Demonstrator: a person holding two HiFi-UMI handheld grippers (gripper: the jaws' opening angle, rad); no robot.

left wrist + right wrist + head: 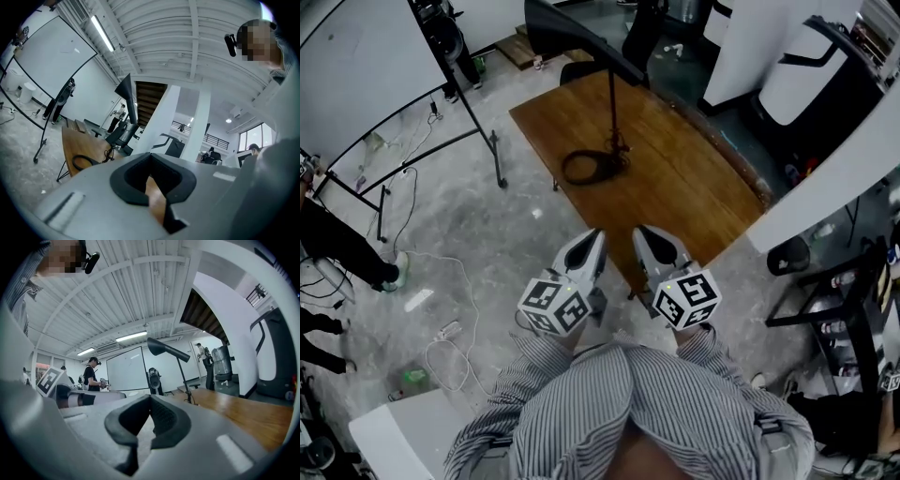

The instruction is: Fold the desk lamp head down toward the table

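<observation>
A black desk lamp stands at the far end of the wooden table [675,178]. Its long head [572,37] is raised on a thin upright pole [612,103], and a coiled black cable [591,167] lies by its base. Both grippers hover side by side over the table's near corner, well short of the lamp. My left gripper [592,242] is shut with nothing in it, and so is my right gripper [647,239]. The left gripper view shows the lamp head [125,89] beyond the left gripper [150,155]. In the right gripper view the lamp head [164,348] is tilted above the right gripper [150,398].
A whiteboard on a black stand [356,66] is left of the table, with cables [441,328] on the concrete floor. A person's legs [337,244] are at the far left. A black chair [642,28] sits behind the table, white panels [825,178] to the right.
</observation>
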